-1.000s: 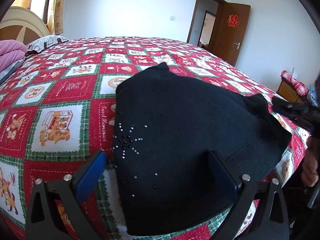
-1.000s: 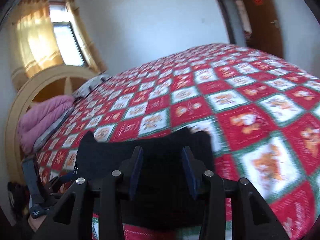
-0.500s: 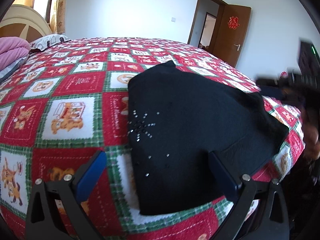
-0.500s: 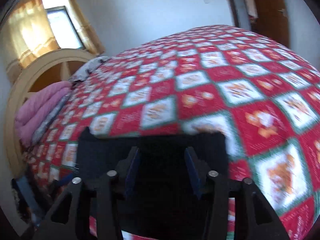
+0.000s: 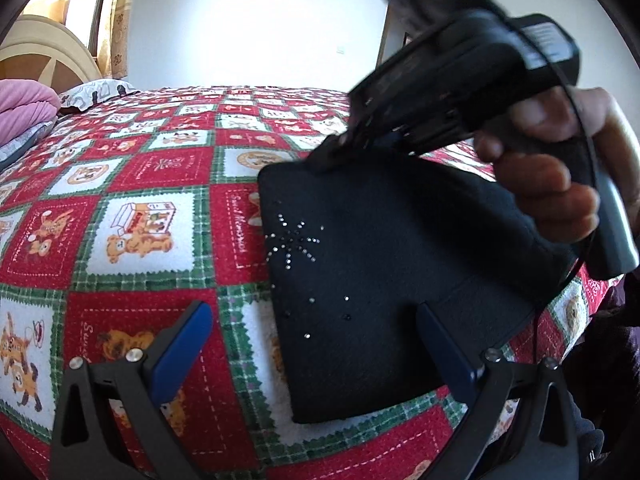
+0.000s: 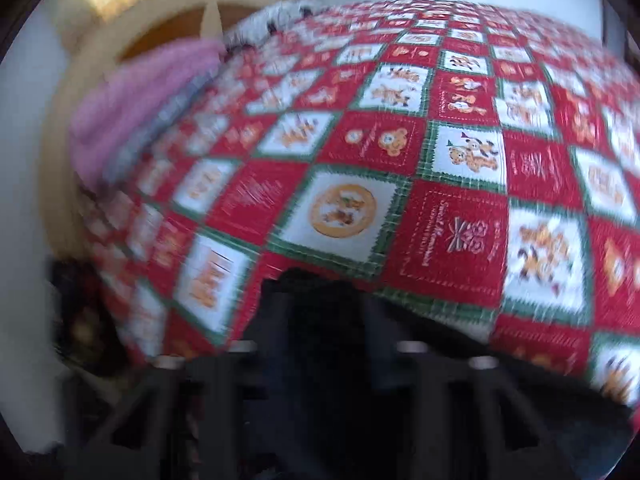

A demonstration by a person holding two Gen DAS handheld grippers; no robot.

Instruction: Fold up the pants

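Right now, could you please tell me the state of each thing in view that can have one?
Black folded pants with rhinestone star: lying flat on the bed, far corner lifted slightly.
Left gripper: open, blue-padded fingers apart, holding nothing.
Right gripper: fingers have just been closing at the pants' far corner; grip blurred.
Brown wooden door: mostly hidden, cannot tell.

White walls (image 5: 248, 32), sunlit curtained window (image 5: 100, 12), curved headboard (image 5: 44, 46)
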